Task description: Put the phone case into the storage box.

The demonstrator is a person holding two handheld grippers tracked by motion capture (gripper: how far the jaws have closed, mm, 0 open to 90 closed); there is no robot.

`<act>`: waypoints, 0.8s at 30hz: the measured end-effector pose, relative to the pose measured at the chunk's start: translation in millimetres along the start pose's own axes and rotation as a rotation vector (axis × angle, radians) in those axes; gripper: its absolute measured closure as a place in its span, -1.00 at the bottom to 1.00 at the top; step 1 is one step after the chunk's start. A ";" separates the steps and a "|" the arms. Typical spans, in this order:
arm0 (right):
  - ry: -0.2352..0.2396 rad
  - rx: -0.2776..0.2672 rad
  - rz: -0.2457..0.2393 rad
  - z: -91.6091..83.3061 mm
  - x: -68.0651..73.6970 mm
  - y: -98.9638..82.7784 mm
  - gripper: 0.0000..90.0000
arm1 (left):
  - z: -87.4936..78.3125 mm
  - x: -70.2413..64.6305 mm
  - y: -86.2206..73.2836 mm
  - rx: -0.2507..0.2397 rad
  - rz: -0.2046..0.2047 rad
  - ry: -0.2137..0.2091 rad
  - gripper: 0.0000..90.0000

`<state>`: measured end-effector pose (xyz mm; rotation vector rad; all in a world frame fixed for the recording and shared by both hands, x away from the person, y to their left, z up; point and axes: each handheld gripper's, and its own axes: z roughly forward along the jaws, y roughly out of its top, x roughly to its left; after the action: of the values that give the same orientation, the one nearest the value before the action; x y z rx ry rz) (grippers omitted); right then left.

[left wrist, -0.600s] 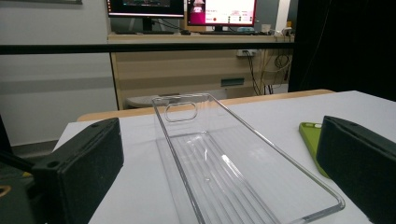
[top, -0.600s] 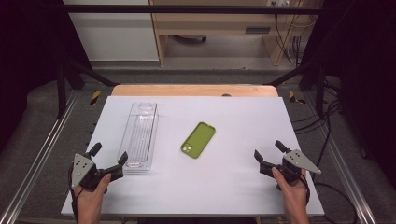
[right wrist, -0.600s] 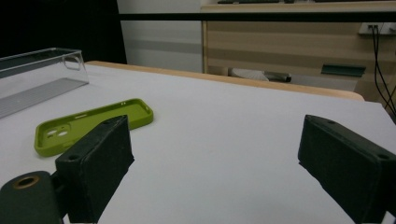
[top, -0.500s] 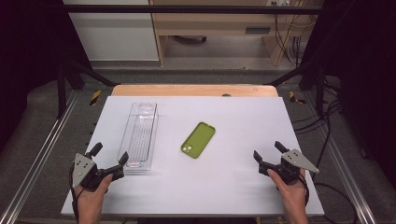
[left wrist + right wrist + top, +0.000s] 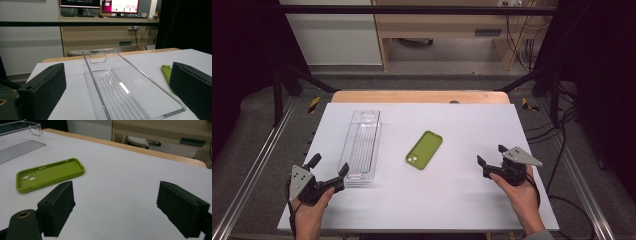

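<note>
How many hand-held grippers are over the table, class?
2: the left hand-held gripper by the near end of the clear tray; the right hand-held gripper right of the green phone case.

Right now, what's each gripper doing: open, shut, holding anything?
Left gripper: open, holding nothing, at the clear tray's near end.
Right gripper: open, holding nothing, apart from the green phone case.

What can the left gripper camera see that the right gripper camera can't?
Left gripper view alone: two lit computer screens on a far desk, and the clear tray's near end between its open tongs. Right gripper view alone: the green phone case's camera holes, and its own open tongs over bare table. Both: tray, case, white table.
</note>
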<state>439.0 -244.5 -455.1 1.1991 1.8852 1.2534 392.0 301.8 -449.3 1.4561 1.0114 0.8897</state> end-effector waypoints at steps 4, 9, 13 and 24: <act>0.008 0.044 -0.030 10.5 0.5 13.8 -0.64 | 0.0 0.0 -0.2 0.002 0.001 0.001 -0.99; 0.032 0.096 -0.070 27.2 2.3 26.9 -0.44 | 0.0 -0.7 -0.1 0.005 0.013 0.005 -0.99; 0.051 0.130 -0.085 43.0 4.5 33.2 -0.15 | -1.5 0.0 0.9 -0.001 0.011 0.011 -0.98; 0.102 0.150 -0.131 87.7 19.4 49.2 0.80 | -1.0 -0.1 0.8 0.004 0.010 0.007 -0.98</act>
<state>520.7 -183.8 -444.5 1.0846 2.1282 1.1389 391.2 302.0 -448.4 1.4631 1.0123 0.9011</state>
